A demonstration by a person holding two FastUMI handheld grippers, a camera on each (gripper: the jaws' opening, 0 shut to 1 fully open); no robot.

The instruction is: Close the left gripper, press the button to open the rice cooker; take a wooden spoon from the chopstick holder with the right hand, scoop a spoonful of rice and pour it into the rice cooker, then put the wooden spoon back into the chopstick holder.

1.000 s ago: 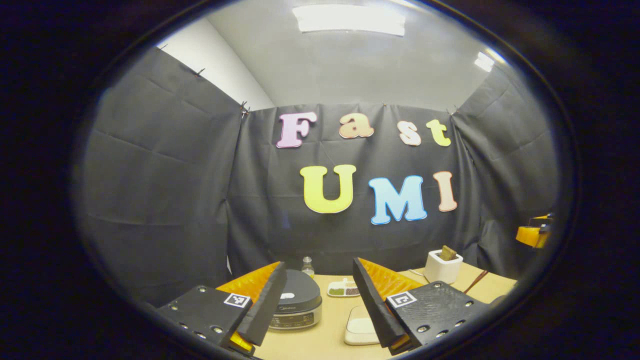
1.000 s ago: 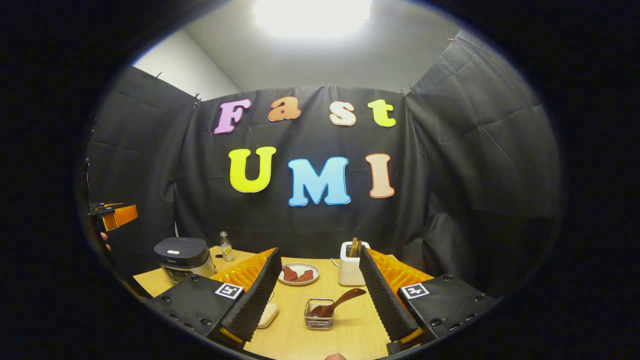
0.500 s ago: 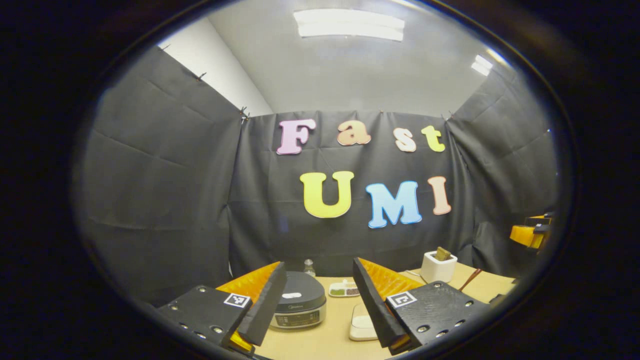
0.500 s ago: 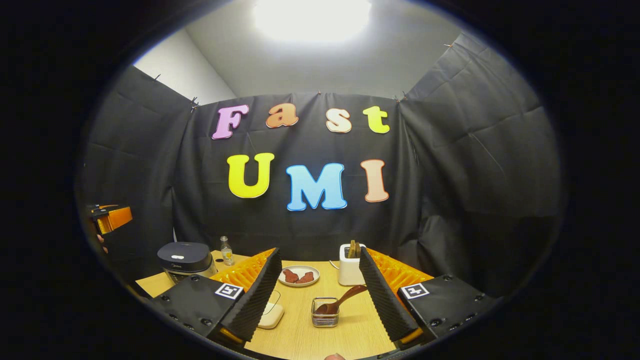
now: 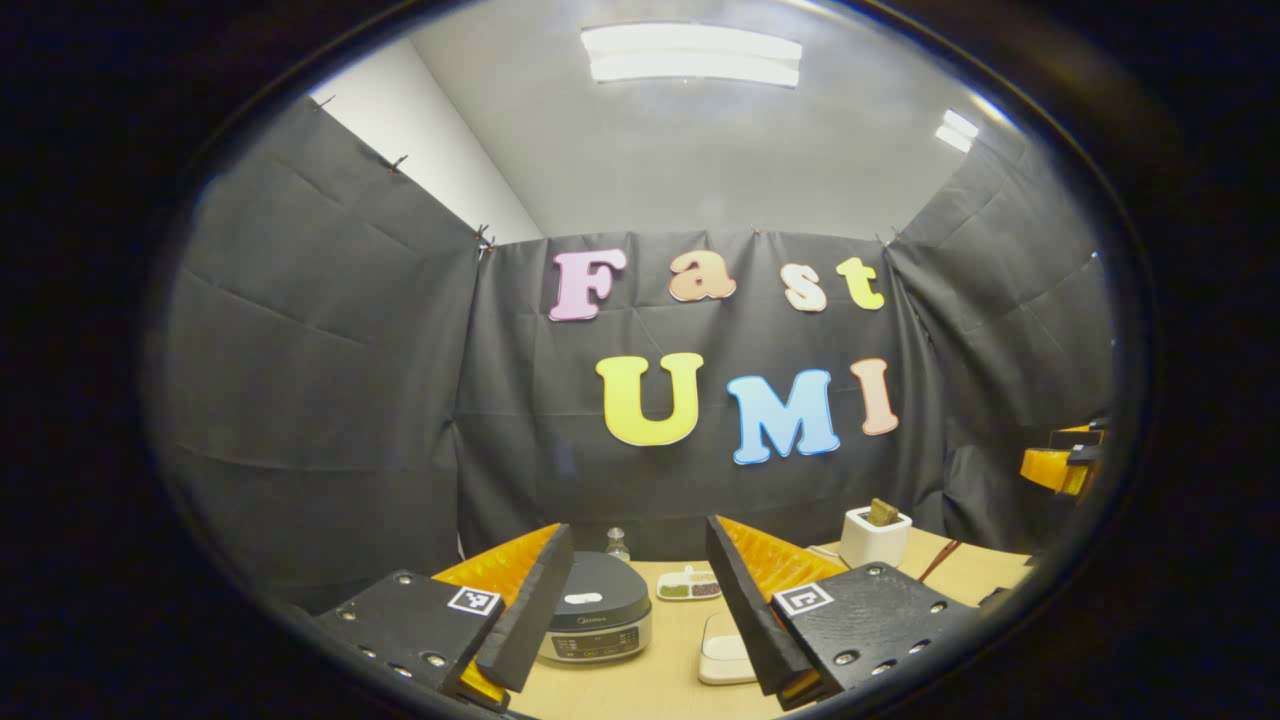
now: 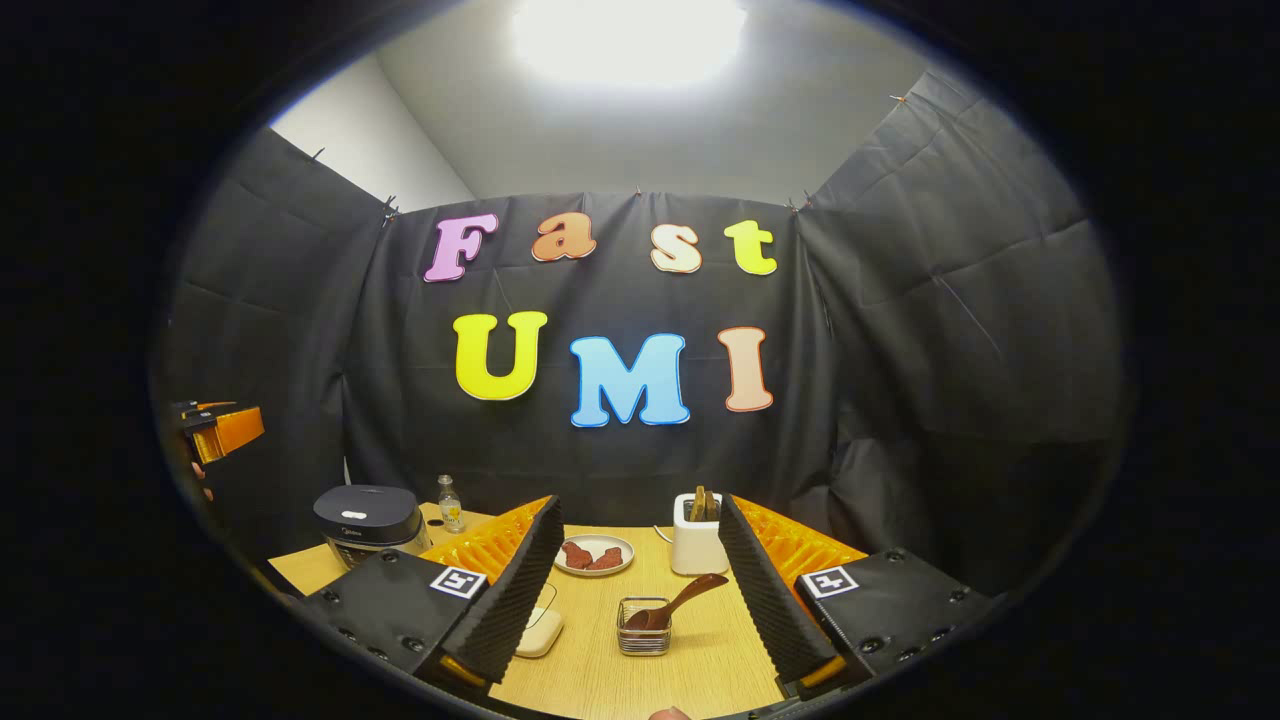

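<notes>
Wooden surface [image 6: 690,660] carrying everything, with both hand-held grippers hanging above it. Left hand-held gripper [image 5: 630,610] staying spread wide, not yet pressed together, aiming at the rice cooker [image 5: 592,622] with lid down. Right hand-held gripper [image 6: 640,590] also spread, holding nothing. Wooden spoon [image 6: 675,605] leaning in the wire chopstick holder [image 6: 643,640], between the right fingers in the right gripper view. Probably risking a miss on the button [image 5: 583,598] if pressing with fingers apart, straddling it. Possibly tipping the light holder when pulling the slanted spoon. Cannot tell where the rice is.
</notes>
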